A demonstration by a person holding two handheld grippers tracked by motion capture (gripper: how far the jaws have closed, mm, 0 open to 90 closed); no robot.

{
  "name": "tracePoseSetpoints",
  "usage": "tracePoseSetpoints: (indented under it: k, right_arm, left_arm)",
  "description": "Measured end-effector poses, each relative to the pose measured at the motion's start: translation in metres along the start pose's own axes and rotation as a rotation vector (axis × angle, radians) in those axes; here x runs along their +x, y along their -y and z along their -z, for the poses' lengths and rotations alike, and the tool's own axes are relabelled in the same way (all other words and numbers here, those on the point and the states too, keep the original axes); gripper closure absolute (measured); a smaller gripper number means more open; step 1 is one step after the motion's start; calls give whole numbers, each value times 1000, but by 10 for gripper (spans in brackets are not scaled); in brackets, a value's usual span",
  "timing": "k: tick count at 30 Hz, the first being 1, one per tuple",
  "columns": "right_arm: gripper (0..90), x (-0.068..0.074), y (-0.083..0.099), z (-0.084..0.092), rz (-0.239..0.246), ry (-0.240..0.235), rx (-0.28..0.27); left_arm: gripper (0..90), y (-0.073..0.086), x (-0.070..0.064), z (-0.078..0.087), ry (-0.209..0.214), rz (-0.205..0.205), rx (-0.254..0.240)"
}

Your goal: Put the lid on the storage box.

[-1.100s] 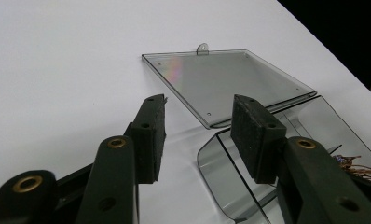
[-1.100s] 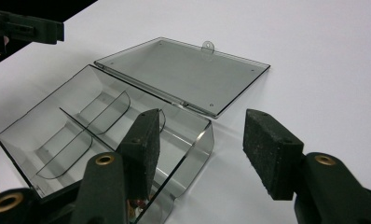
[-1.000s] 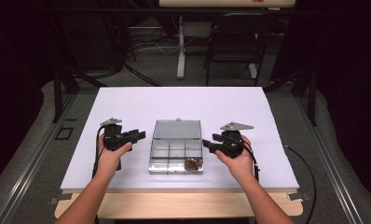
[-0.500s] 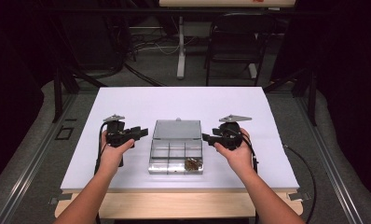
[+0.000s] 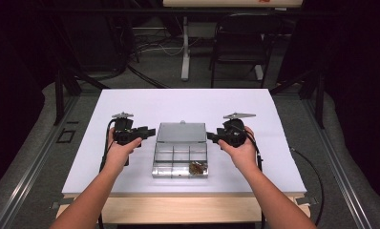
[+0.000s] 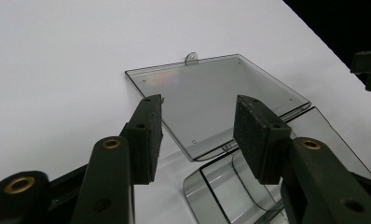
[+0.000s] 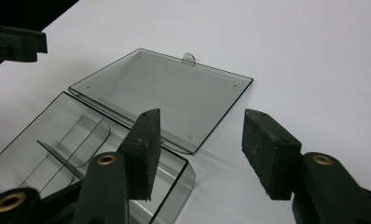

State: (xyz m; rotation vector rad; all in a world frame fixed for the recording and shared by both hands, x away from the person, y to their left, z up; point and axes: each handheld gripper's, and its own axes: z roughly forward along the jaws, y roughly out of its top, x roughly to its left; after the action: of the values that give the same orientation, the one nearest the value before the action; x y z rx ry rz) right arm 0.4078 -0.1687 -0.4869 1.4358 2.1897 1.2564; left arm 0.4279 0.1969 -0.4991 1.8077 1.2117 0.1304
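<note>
High view: brown bits (image 5: 196, 167) in clear box (image 5: 180, 155) front compartment; gripper views miss them, show lid tab (image 6: 190, 58). Left gripper (image 5: 150, 132), right gripper (image 5: 211, 137) jaws released, empty. No readable writing.

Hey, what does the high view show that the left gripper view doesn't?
High view alone: both forearms, the left gripper and right gripper flanking the clear box, and small brown items in its near right compartment.

Left gripper view alone: its own fingers standing open with nothing between them, close above the lid's edge.

Shared: the white table, the box's open lid lying flat, and its hanging tab.
</note>
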Motion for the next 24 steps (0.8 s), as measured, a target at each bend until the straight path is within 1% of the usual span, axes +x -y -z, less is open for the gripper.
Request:
tracePoseSetpoints:
  k: [1,2,4,6,8,11,14,15,16,20,22,24]
  right_arm:
    - [469,-1,0,-2,-10,-2,-6]
    - [469,-2,-1,-4,-12,-2,8]
    - [469,-2,-1,-9,-26,-4,19]
    - [473,-2,-2,-12,-16,-3,37]
    - [480,-2,-2,-17,-5,8,40]
    - [493,-3,-5,-22,-6,7,51]
    - [522,-4,-8,-26,-7,10,66]
    - [523,-5,-9,-27,0,11,61]
    - [523,-5,-9,-28,-6,17,64]
    - [519,-8,-10,-34,-20,21,69]
    - [516,-10,-10,-37,-31,28,85]
    - [512,-11,-10,-40,-42,31,87]
  left_arm:
    - [521,-1,0,-2,0,-3,8]
    - [520,-1,-1,-4,0,6,7]
    - [519,-2,-1,-8,4,7,16]
    - [518,-3,-1,-10,3,11,20]
    - [517,-4,-1,-13,3,13,23]
    - [518,-5,1,-16,-5,9,31]
    - [517,-4,4,-19,-12,20,41]
    - [517,-4,4,-19,-13,29,45]
    - [517,-4,5,-20,-14,27,46]
    - [508,-4,8,-23,-21,40,53]
    - [507,-4,9,-25,-25,45,56]
    - [507,-4,11,-27,-28,47,64]
